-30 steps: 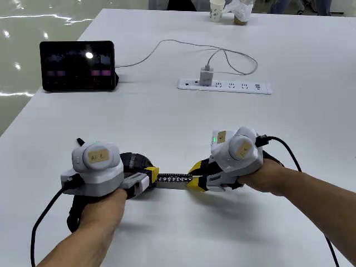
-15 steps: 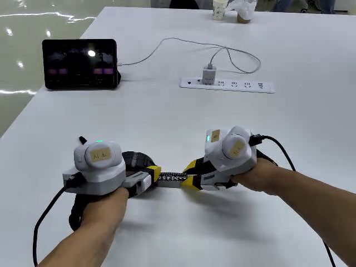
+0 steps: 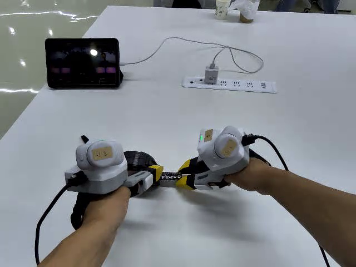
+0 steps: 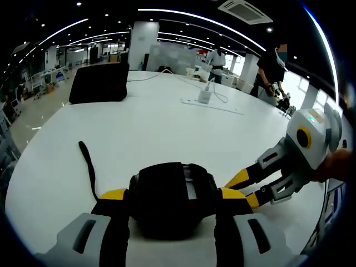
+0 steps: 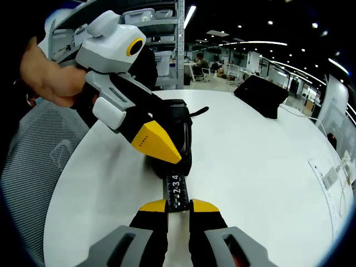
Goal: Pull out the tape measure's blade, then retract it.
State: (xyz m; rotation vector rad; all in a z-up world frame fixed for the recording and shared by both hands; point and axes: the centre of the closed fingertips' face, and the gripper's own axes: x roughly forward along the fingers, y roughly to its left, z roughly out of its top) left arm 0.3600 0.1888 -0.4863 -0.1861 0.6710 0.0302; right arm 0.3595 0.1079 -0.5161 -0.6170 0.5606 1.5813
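Observation:
A black tape measure [image 4: 172, 197] lies on the white table [image 3: 167, 122], its case clamped between the yellow-tipped jaws of my left gripper [image 4: 173, 196]. In the head view the case [image 3: 138, 161] sits at the left gripper [image 3: 151, 176], and a short length of blade [image 3: 170, 176] runs right to my right gripper [image 3: 185, 178]. The right gripper view has the blade [image 5: 176, 189], printed 2 3 4, pinched at its end by the right gripper [image 5: 178, 207], which is shut on it. The case [image 5: 173, 136] lies just beyond.
A dark tablet [image 3: 83, 54] stands at the far left. A white power strip [image 3: 229, 84] with a charger [image 3: 210, 73] and cable lies further back. A paper cup [image 3: 222, 8] is at the far edge. The tape's black strap [image 4: 86, 161] trails left.
My right gripper has moved left toward the left gripper, still holding the blade's end. The exposed blade is now much shorter. The left gripper has stayed put.

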